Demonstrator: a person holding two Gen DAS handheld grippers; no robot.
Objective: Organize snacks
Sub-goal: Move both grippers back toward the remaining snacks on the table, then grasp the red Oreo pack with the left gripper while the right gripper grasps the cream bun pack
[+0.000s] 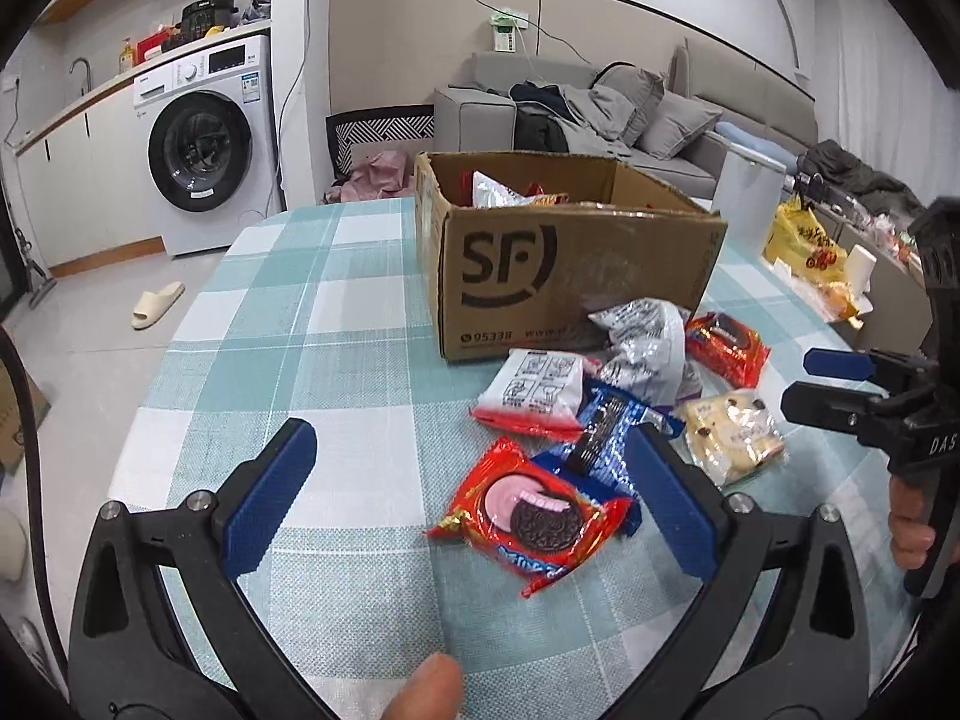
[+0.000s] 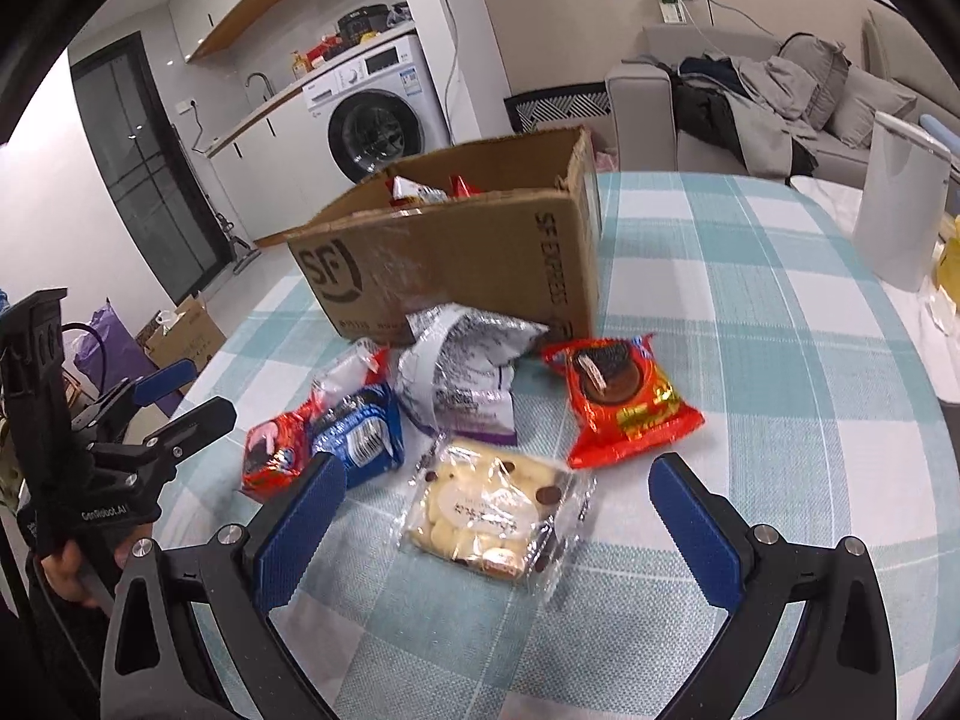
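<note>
Loose snack packs lie on the checked tablecloth [image 1: 336, 324] in front of an open cardboard box [image 1: 570, 264] with packs inside. My left gripper [image 1: 471, 498] is open just above the table, and a red Oreo pack [image 1: 534, 516] lies between its fingers, untouched. Behind it lie a blue pack [image 1: 600, 432], a white-and-red pack [image 1: 534, 390] and a silver bag [image 1: 648, 336]. My right gripper [image 2: 498, 522] is open around a clear cookie pack [image 2: 492, 516] without touching it. A second red pack [image 2: 624, 402] lies beyond it, near the box [image 2: 456, 246].
A white cylinder-shaped appliance [image 2: 900, 204] stands at the table's right side, with a yellow bag [image 1: 804, 240] beside it. The table's left edge drops to the floor, where a washing machine [image 1: 204, 150] stands. A grey sofa [image 1: 600, 102] is behind the box.
</note>
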